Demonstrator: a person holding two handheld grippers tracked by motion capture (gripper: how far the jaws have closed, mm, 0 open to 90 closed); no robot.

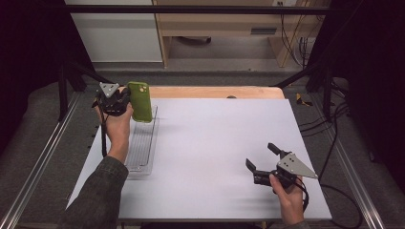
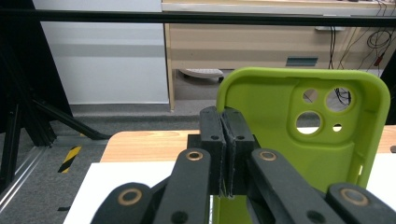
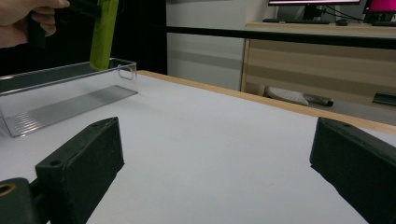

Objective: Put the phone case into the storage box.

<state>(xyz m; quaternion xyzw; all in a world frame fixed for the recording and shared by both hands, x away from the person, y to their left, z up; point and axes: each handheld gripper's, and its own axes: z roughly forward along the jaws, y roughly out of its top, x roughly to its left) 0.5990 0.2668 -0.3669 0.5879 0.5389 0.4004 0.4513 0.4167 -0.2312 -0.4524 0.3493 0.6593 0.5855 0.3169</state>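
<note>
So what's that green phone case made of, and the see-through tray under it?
The green phone case looks like soft silicone or rubbery plastic: matte, with rounded edges and moulded camera holes, though it could be firmer plastic. The clear tray looks like hard acrylic-type plastic: transparent, glossy, with a ribbed floor and shiny edges.

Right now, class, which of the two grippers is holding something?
The left gripper, shut on the green phone case above the clear tray; the right gripper is open.
</note>
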